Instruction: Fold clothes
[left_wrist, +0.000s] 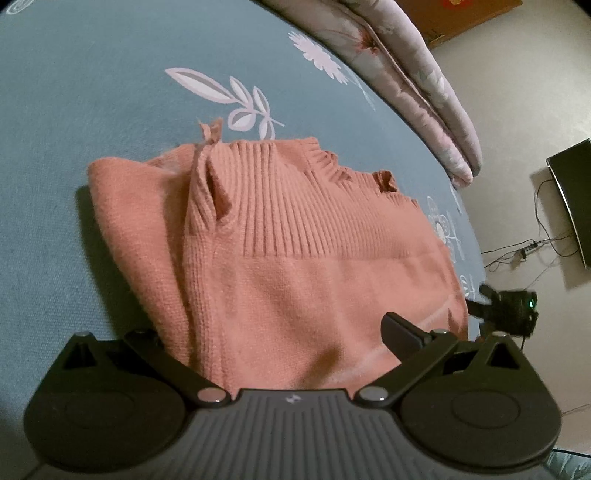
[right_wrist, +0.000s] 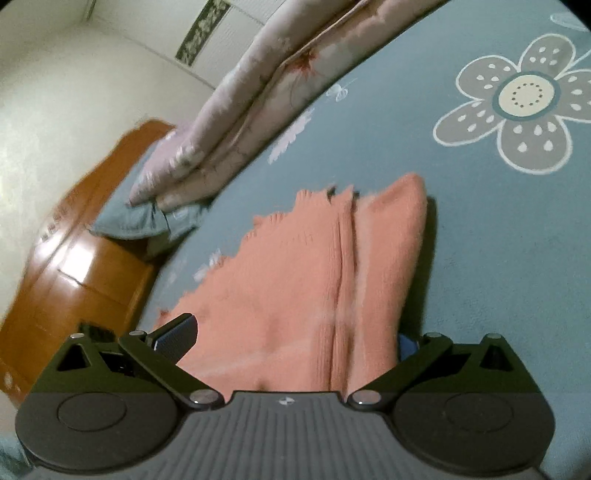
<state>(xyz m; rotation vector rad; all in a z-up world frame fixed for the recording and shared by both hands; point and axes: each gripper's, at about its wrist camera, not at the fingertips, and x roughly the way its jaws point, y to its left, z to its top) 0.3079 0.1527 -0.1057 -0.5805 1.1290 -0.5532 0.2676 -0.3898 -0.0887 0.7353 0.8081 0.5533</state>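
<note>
**Grippers wide apart over sweater**

Left gripper (left_wrist: 280, 332) & right gripper (right_wrist: 291, 339): jaws spread wide, straddling pink sweater (left_wrist: 295, 251), clamping nothing. Sweater lies folded on blue floral sheet (left_wrist: 74, 92). No legible writing. Left view only: TV (left_wrist: 572, 199), cables. Right view only: wood headboard (right_wrist: 74, 266).

Home bedroom, blue flowered bedsheet (left_wrist: 92, 92), folded pink quilt (right_wrist: 236, 110), wooden headboard (right_wrist: 74, 266), pillow (right_wrist: 136, 221)

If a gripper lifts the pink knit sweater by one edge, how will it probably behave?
The sweater is probably floppy: its knit layers sag and ripple on the bedsheet. Its folds may slide apart, since they only lie stacked. It looks unlikely to roll.
</note>
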